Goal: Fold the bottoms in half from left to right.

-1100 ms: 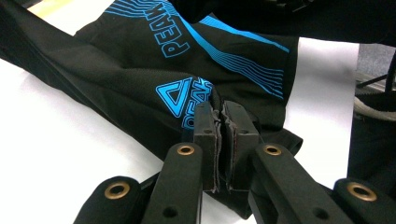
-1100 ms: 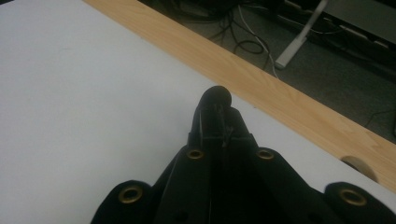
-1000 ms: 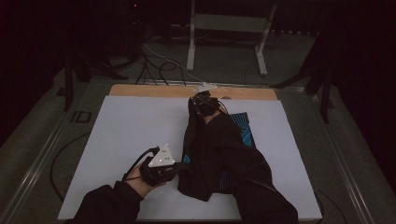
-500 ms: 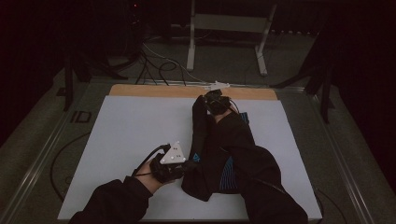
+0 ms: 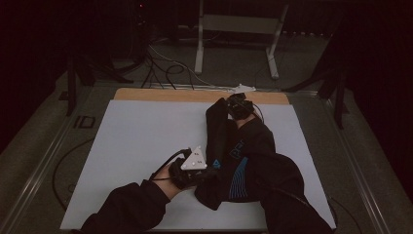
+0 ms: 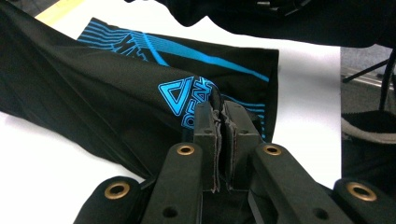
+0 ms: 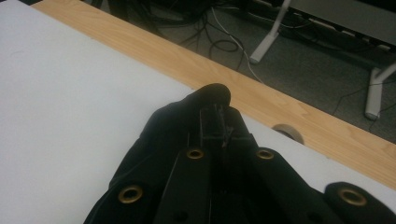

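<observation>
A black garment (image 5: 253,161) with blue printed lettering lies stretched along the white table top (image 5: 146,131), from the near edge toward the far edge. My left gripper (image 5: 213,168), with a grey three-cornered plate on top, is shut on the garment's near part. In the left gripper view its jaws (image 6: 222,109) pinch a fold of the black cloth (image 6: 116,93) beside the blue logo. My right gripper (image 5: 229,105) is shut on the garment's far end near the wooden strip (image 5: 165,95). The right gripper view shows cloth (image 7: 168,126) bunched over the jaws (image 7: 217,114).
The wooden strip (image 7: 280,107) borders the table's far edge, with a round grommet (image 7: 287,132) in it. Beyond it on the floor stand a metal frame's legs (image 5: 199,53) and several cables (image 5: 165,68). The person's dark sleeves cover part of the garment.
Both grippers have moved to the right with the garment in them. The far end now sits nearer the wooden strip, and the blue print is partly covered by the right sleeve.
</observation>
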Tool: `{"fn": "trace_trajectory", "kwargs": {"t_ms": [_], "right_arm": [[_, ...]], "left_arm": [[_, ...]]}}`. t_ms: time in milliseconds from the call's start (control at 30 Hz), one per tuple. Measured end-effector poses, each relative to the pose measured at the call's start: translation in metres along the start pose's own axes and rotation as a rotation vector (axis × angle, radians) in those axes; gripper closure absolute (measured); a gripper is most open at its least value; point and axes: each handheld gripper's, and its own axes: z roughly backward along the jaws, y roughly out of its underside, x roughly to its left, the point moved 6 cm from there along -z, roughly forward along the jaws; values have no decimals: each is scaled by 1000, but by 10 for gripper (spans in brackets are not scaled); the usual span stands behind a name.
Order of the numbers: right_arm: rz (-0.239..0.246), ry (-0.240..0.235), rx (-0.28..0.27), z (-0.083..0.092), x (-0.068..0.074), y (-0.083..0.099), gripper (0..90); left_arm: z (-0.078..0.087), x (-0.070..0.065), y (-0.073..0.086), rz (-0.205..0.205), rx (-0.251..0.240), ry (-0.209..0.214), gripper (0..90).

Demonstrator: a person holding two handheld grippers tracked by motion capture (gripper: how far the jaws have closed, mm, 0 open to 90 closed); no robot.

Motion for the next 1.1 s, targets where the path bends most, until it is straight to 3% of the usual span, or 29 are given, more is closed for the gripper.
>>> {"fn": "trace_trajectory", "kwargs": {"t_ms": [467,1100], "right_arm": [[-42,33,-1,16,-30,13,900],[-54,88,15,27,-66,28,900]], "left_arm": [[-20,-9,-20,-46,-2,34,855],[-52,-18,-48,-65,-29,66,855]]}}
